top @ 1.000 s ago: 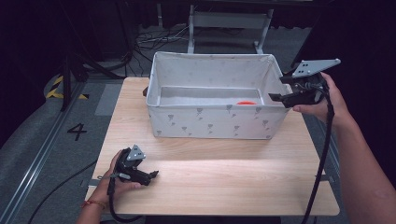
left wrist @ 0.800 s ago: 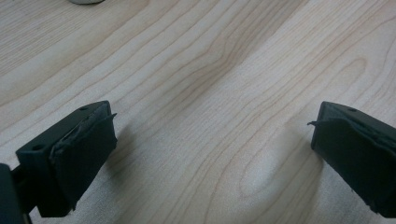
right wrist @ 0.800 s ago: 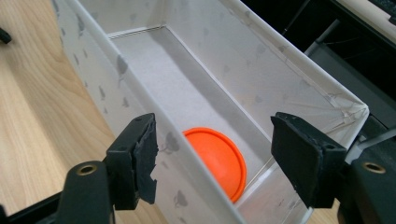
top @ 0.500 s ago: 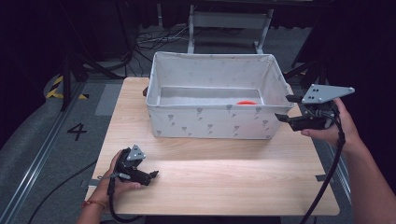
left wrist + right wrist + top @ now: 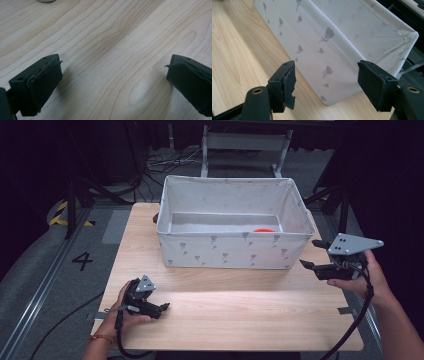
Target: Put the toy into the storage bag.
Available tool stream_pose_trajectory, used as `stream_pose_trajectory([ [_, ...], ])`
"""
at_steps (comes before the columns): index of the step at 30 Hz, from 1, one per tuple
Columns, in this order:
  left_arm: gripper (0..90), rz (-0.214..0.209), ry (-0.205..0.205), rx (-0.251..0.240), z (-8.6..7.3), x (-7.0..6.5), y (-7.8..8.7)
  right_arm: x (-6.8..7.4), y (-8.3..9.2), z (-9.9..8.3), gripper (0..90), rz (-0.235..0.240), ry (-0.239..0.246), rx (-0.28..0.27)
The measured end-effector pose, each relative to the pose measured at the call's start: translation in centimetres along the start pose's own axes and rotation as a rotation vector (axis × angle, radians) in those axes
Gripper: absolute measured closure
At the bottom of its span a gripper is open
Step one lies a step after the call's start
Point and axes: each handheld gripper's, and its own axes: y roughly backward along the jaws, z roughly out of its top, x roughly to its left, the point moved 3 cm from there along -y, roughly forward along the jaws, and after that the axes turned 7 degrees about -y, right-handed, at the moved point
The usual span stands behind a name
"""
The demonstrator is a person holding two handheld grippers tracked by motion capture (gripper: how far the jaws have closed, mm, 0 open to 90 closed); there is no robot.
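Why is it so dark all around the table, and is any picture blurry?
High view: light falls on the table and fabric box, so the room behind looks black. Left gripper view: wood grain sharp, the near pads a bit soft. Right gripper view: evenly lit, the box's tulip print clear.

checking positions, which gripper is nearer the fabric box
The right gripper, held beside the fabric box at its right front corner; the left gripper rests nearer the table's front edge.

- My table (image 5: 240, 315): pale matt wood, visible grain.
- The bin (image 5: 230, 252) on it: soft printed cloth.
- My jaw pads (image 5: 290, 82): rough black foam, frayed.
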Motion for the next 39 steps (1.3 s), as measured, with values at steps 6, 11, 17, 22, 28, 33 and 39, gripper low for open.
stream_pose_trajectory([
  [6,0.3,0.000,0.000,0.000,0.0,0.0,0.0,1.0,-0.2,-2.1,30.5,-0.003,0.001,0.018],
  [11,0.3,0.001,0.001,0.000,0.0,0.0,0.0,1.6,-1.1,-4.2,29.2,-0.015,0.002,0.045],
  [17,0.3,0.000,0.001,0.000,0.0,0.0,0.0,2.1,-2.3,-6.9,28.3,-0.017,-0.039,0.069],
  [22,0.3,0.001,0.000,0.000,0.0,0.0,0.0,2.5,-3.4,-8.6,27.4,-0.031,-0.061,0.079],
  [28,0.4,0.000,0.000,0.000,0.0,0.0,0.0,3.2,-5.2,-11.5,24.5,-0.022,-0.099,0.095],
  [33,0.3,0.000,-0.002,0.001,0.0,0.0,0.0,3.2,-6.3,-14.3,23.1,-0.017,-0.173,0.085],
  [39,0.2,-0.001,-0.005,0.001,0.0,0.1,0.0,2.3,-6.6,-17.3,23.1,-0.004,-0.322,0.082],
])
